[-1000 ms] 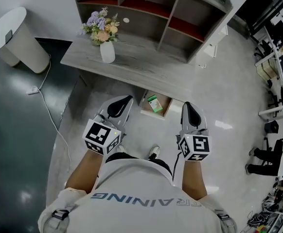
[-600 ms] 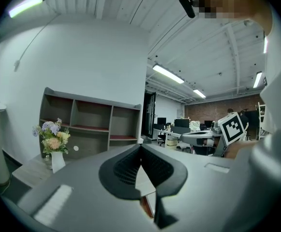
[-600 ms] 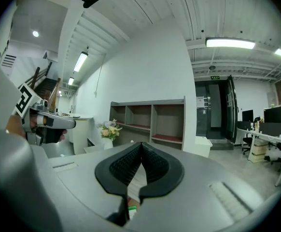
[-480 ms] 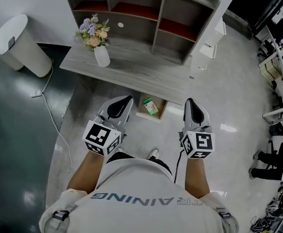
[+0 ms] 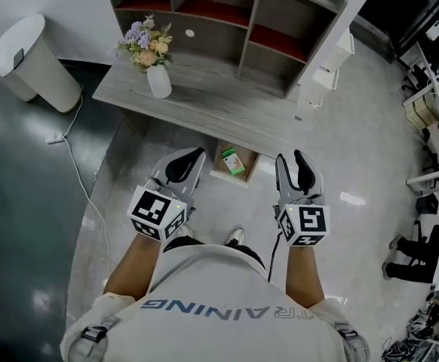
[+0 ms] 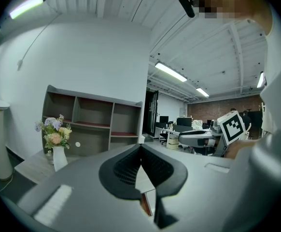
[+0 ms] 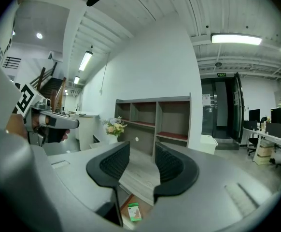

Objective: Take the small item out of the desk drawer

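Under the grey desk (image 5: 204,108) a small wooden drawer (image 5: 221,173) stands pulled out, and a small green-and-white box (image 5: 233,161) lies in it. My right gripper (image 5: 292,158) hovers just right of the drawer, above the floor; its jaws are opening with nothing between them. In the right gripper view the box (image 7: 134,211) shows low down, below the parted right gripper (image 7: 142,151). My left gripper (image 5: 191,155) hangs just left of the drawer, shut and empty. In its own view the left gripper (image 6: 140,148) has its pads meeting.
A white vase of flowers (image 5: 158,80) stands on the desk's left end, before an open shelf unit (image 5: 227,17). A white pedestal bin (image 5: 23,55) and a floor cable (image 5: 80,183) lie left. A white cabinet (image 5: 325,74) stands right of the desk.
The right gripper's jaws, closed in both earlier frames, now stand apart. Both grippers stay level beside the drawer; the view has shifted slightly.
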Tool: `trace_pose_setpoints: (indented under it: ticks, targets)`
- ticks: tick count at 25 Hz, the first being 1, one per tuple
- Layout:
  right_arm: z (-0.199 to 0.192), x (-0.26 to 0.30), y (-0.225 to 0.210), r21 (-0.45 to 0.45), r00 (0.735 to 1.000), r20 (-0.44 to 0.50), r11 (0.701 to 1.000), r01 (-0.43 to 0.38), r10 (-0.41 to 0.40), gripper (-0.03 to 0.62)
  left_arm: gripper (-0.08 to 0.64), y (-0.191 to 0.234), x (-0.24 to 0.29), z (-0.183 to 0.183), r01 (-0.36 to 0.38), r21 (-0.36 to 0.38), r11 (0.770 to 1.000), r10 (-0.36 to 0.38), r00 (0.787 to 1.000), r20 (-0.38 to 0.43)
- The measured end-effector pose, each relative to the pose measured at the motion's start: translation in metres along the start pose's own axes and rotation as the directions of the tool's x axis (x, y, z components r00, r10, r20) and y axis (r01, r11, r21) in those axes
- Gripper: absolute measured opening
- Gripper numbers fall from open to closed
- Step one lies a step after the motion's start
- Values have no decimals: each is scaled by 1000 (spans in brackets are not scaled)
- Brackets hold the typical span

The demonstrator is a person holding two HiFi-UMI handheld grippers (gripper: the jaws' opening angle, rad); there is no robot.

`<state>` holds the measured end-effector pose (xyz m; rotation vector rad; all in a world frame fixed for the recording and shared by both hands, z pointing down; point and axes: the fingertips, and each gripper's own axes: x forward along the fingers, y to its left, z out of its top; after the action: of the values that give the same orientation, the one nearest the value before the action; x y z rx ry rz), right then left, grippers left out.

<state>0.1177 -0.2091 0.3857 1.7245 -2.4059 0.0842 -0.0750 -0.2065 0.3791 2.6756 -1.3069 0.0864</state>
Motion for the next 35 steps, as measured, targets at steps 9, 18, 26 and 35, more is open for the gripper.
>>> trace_pose_setpoints:
  ticks: [9,18,26,35]
  targets:
    - [-22,13,15,-40,993,-113,998,-41,36,387,-2,6,2,-9,14,-20,1000,-14,1000,-17]
    - [-96,43,33,-90,944,-325,992,-88,54,429,-2,19,3,-38,-13,-64,998,9,998,-61]
    - [-216,90,54,-177,870,-493,977,-122,20,431,-2,50,-3,-93,-78,-89,993,65,989,-132]
    - [-365,148,55,-220,759,-651,962,-163,-20,416,-2,70,-5,-158,-173,-139,975,140,965,-220]
